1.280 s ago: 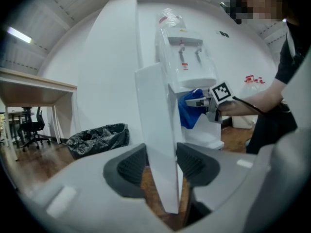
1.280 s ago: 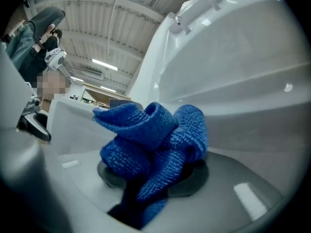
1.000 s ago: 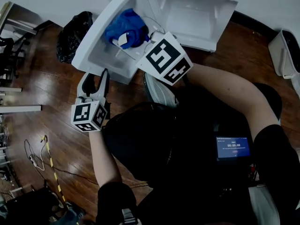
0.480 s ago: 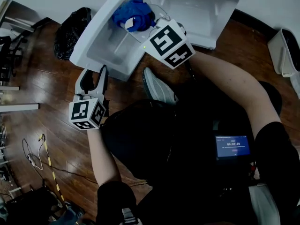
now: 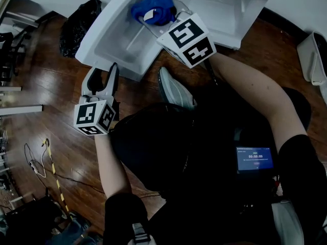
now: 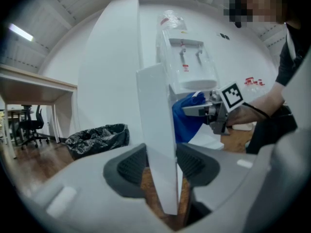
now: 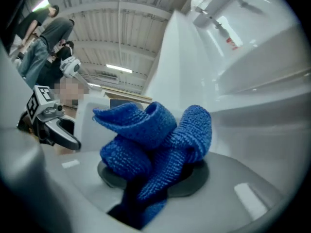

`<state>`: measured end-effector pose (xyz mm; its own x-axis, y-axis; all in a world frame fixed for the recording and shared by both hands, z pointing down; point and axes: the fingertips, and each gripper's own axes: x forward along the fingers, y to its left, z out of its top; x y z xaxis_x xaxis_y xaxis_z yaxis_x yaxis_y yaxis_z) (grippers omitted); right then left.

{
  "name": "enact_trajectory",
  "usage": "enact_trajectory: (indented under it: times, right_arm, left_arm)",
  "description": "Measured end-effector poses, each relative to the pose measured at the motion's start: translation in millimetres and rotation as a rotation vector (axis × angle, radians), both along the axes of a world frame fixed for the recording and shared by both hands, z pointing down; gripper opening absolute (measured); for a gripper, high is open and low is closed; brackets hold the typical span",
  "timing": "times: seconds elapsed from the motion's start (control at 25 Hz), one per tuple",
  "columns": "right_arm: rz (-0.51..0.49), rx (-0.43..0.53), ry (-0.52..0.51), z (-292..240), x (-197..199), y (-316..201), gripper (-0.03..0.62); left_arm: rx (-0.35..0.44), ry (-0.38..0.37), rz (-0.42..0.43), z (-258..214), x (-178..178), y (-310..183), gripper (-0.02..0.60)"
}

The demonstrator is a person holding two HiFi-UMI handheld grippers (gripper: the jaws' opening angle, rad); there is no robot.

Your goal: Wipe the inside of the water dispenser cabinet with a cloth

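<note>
The white water dispenser [image 6: 187, 62] stands with its cabinet door [image 5: 110, 32] swung open; the cabinet's white inside [image 5: 219, 9] shows at the top of the head view. My left gripper [image 5: 102, 75] is shut on the door's edge, and the panel [image 6: 158, 169] runs between its pads. My right gripper [image 5: 162, 20] is shut on a bunched blue cloth [image 5: 153, 6], at the door's inner face by the cabinet opening. The cloth [image 7: 155, 144] fills the right gripper view and hides the right gripper's [image 7: 153, 171] fingertips. White cabinet walls [image 7: 252, 130] lie beyond it.
A black rubbish bag [image 5: 76, 27] lies on the wooden floor left of the door. A grey shoe [image 5: 173, 91] rests just below the cabinet. A white bin [image 5: 311, 55] stands at the right edge. Cables [image 5: 41, 162] trail over the floor at lower left.
My right gripper has carried the blue cloth up the picture, along the door's inner face toward the cabinet opening. The left gripper stays on the door edge.
</note>
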<state>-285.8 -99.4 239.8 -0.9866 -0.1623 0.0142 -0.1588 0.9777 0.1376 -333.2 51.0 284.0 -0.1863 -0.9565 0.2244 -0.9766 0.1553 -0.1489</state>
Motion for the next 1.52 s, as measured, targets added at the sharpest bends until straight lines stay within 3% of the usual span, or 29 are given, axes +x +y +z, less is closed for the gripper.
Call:
enact_trajectory:
  times: [0.2,0.36,0.52,0.76,0.88,1.04,1.28,1.52]
  right_arm:
    - [-0.220,0.016,0.003,5.8,-24.3,96.2,0.155]
    - [-0.304,0.034,-0.002,6.2,-27.2,126.5,0.155]
    - [-0.222,0.064,0.004,7.2,-20.8,89.2,0.155]
    - [0.061,0.090,0.061,25.7,-0.6,-30.8,0.155]
    - [0.088,0.068,0.093,39.4,2.9,-47.9,0.155]
    - [0.035,0.028,0.101,47.9,-8.5,-19.7,0.155]
    - [-0.147,-0.031,0.087,51.6,-30.2,69.9,0.156]
    - [-0.289,0.046,0.130,65.4,-36.0,128.0,0.156]
  left_arm:
    - [0.005,-0.006,0.002,-1.4,-0.1,-0.6,0.195]
    - [0.008,-0.004,0.004,-1.4,-0.6,1.1,0.195]
    - [0.007,-0.004,0.003,-1.6,0.5,-0.2,0.195]
    - [0.006,-0.003,0.002,-1.5,-0.7,-0.1,0.195]
    - [0.006,0.001,-0.003,-1.5,-1.2,0.5,0.195]
    - [0.012,0.000,-0.002,-3.1,-1.6,-0.9,0.195]
    - [0.020,-0.002,-0.001,-2.1,-3.0,-0.9,0.195]
    - [0.032,0.012,0.000,-3.8,-4.5,-2.1,0.195]
